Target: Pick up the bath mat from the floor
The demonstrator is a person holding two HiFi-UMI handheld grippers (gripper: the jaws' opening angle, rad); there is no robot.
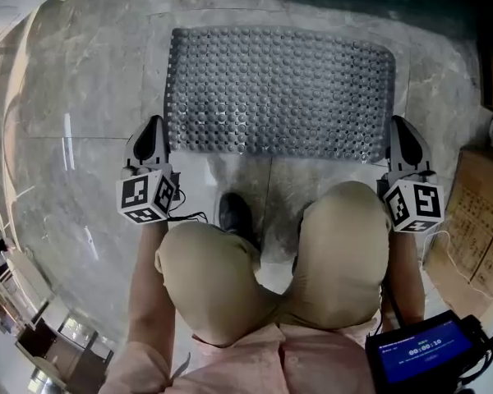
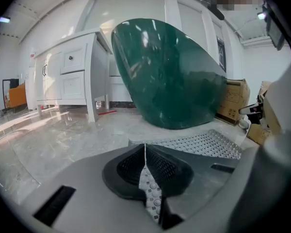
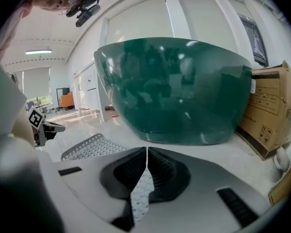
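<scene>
**Grip state.** We are clamping the left hand-held gripper [image 1: 154, 130] on the 7 o'clock corner of the grey, rectangular, studded bath mat [image 1: 279, 93]. We are clamping the right hand-held gripper [image 1: 398, 128] on its 5 o'clock corner. In the left gripper view the jaws of the left hand-held gripper [image 2: 145, 152] are pinching a thin strip of mat edge. The right gripper view is showing the same for the right hand-held gripper [image 3: 146, 159].

**Location.** The bath mat is lying flat on the pale, glossy, veined marble floor [image 1: 90, 121], at 12 o'clock from the person's knees. The dark green, glossy, rounded bathtub [image 3: 174, 91] is standing just beyond it.

**Hazards.**
- We are judging the bite as shallow, since only the rim is sitting between the pads. A quick pull could let a corner slide out.
- The sheet looks limp, so we are expecting it to sag between the two grips. Raising one side faster would twist it and load one corner.
- The far edge may drag on the floor toward the bathtub at 12 o'clock.
- We cannot tell whether the underside is clinging to the polished stone.

**Materials.** The bath mat [image 2: 203, 143] is showing regular rows of round bumps and perforations. It appears to be flexible rubber or plastic. A brown cardboard box [image 3: 271, 110] is standing at 3 o'clock.
</scene>
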